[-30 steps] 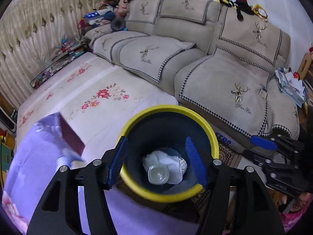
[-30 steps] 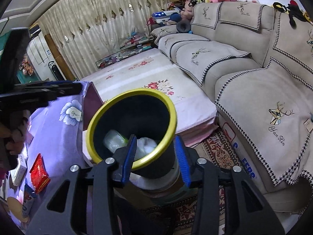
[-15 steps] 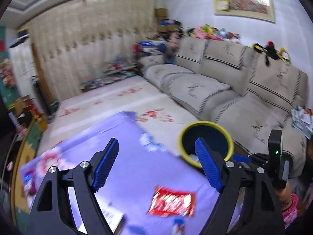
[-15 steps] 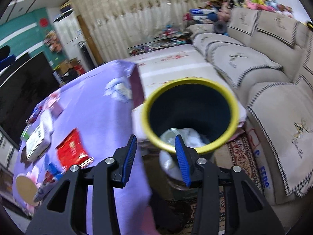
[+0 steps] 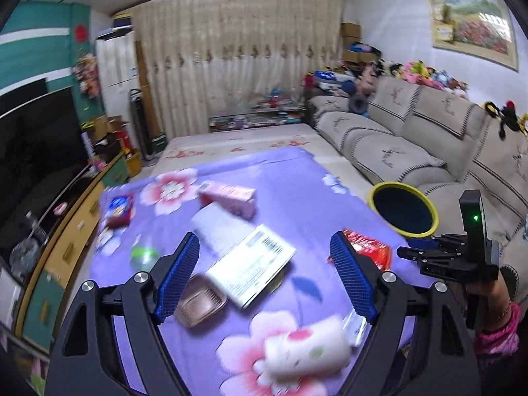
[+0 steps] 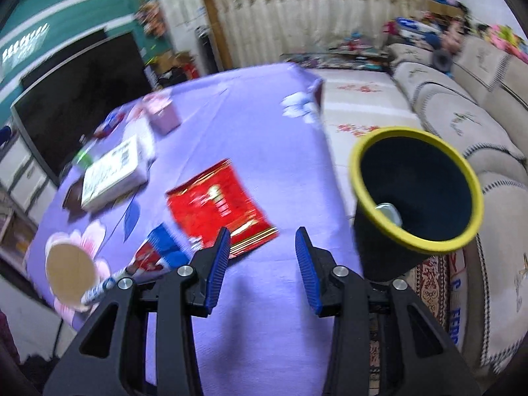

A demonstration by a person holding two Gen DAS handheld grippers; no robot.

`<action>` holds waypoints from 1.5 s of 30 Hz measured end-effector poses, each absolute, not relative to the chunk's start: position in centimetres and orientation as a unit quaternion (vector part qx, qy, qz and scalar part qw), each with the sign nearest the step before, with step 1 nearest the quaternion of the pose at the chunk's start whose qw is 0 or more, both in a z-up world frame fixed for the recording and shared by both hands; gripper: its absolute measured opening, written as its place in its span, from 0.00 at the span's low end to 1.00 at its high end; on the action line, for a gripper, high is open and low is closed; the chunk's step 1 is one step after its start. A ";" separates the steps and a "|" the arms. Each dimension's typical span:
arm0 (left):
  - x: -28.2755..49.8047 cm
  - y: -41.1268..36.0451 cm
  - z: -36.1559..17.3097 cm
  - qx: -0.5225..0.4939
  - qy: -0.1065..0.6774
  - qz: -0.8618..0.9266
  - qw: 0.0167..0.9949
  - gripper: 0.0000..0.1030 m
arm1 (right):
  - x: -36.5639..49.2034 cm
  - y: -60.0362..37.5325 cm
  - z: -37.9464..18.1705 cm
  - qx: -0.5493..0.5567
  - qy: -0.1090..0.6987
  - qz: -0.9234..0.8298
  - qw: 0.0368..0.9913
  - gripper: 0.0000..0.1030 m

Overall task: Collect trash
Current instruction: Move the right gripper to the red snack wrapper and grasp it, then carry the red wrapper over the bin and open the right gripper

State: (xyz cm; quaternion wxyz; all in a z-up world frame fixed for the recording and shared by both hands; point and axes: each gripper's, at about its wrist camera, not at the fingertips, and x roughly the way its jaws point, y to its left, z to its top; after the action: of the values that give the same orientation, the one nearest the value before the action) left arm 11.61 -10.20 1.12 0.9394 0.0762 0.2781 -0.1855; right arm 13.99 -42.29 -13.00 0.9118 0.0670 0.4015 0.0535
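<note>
Trash is spread over the purple floral tablecloth (image 6: 257,138). Red foil snack wrapper (image 6: 219,204) lies flat near the table's right side, just ahead of your right gripper (image 6: 262,267). Your right jaws are partly apart with nothing between them, only bare cloth under the gap; they have just been opening a touch.

Beside the wrapper, toward the near left: a blue-and-white packet (image 6: 155,259) and a round brown cardboard disc (image 6: 69,272) at the table's near left edge. Farther left: a white printed carton with a barcode (image 6: 114,173), lying on a dark brown tray (image 6: 71,199). A pink carton (image 6: 163,114) sits farther back.

Black bin with a yellow rim (image 6: 415,194) stands off the table's right edge, between table and the beige sofa (image 6: 462,115). Something pale shows inside at the bottom; can't tell what.

Your left gripper (image 5: 264,277) hangs over the table, jaws wide and empty, and has just been opening. The white carton (image 5: 250,265) shows in the gap below, not touched. The brown tray (image 5: 199,300) is beside the left finger, the red wrapper (image 5: 366,250) past the right finger. A white floral tissue pack (image 5: 307,353) lies nearest the camera. A small green-capped item (image 5: 143,255) is too blurred to identify.
</note>
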 end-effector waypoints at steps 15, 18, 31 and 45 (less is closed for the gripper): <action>10.1 -4.2 -1.3 0.002 0.296 -0.134 0.946 0.79 | 19.1 -38.3 -14.8 -0.035 0.442 0.120 0.888 0.61; 10.5 -4.7 -1.2 0.003 0.298 -0.137 0.945 0.79 | 19.9 -37.8 -15.4 -0.045 0.449 0.123 0.884 0.61; 11.8 -5.2 -2.3 -0.002 0.313 -0.141 0.939 0.79 | 20.3 -37.6 -15.3 -0.046 0.439 0.107 0.891 0.13; 12.0 -5.4 -3.0 -0.005 0.317 -0.149 0.937 0.79 | 20.0 -41.6 -12.9 0.026 0.409 0.071 0.909 0.10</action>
State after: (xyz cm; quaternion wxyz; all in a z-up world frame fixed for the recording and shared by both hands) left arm 11.97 -5.45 -2.98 0.9367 -0.0054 0.3170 -0.1487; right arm 20.00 -41.59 -12.90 0.9092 0.0263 0.4094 0.0711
